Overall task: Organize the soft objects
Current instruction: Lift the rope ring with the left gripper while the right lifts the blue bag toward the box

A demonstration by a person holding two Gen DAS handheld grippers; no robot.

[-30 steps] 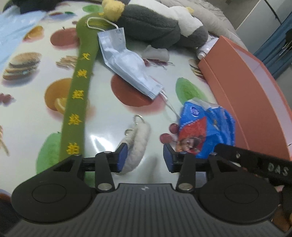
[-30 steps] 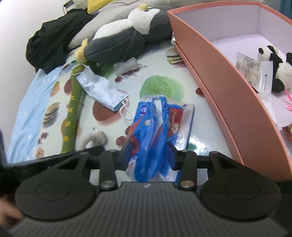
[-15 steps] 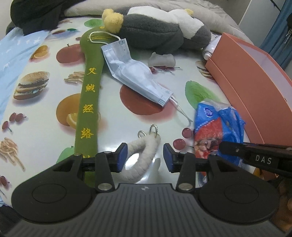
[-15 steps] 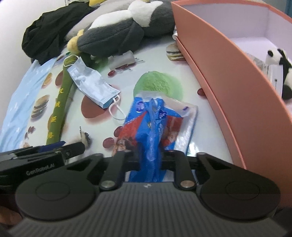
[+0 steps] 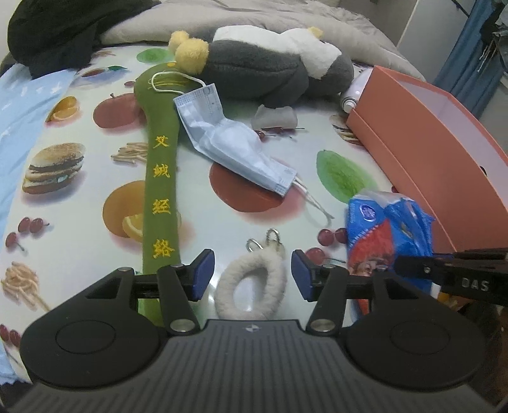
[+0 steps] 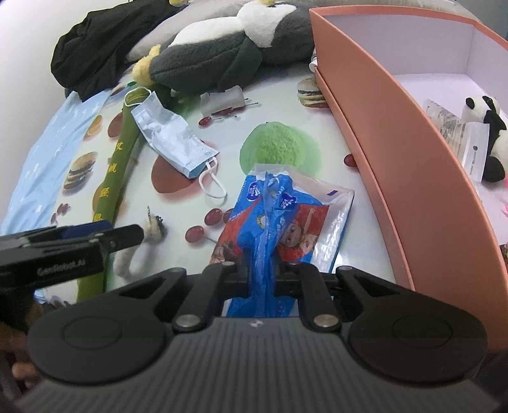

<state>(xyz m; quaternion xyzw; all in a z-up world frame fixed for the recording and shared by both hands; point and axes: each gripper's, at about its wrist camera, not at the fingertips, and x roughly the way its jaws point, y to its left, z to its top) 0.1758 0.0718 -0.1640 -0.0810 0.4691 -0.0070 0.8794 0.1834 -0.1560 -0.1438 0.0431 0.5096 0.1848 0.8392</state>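
A white fuzzy loop keychain [image 5: 254,282] lies on the fruit-print tablecloth between the blue pads of my left gripper [image 5: 252,274]. Its jaws are opening and neither pad touches the loop. My right gripper [image 6: 263,277] is shut on a crumpled fold of the blue and red plastic pack [image 6: 285,219], which rests on the cloth beside the orange box [image 6: 374,133]. The same pack [image 5: 384,228] shows at the right of the left wrist view, with the right gripper's black finger [image 5: 444,273] across it. The left gripper's finger [image 6: 120,236] reaches in from the left of the right wrist view.
A pale blue face mask [image 5: 228,143] lies over a long green cushion [image 5: 160,165] with yellow characters. A grey and white penguin plush [image 5: 270,73] and black clothing [image 5: 63,28] sit behind. The orange box holds a panda plush [image 6: 489,133] and packets.
The right gripper's jaws closed on the blue pack. The left gripper shifted over the white loop and its jaws spread wider around it.
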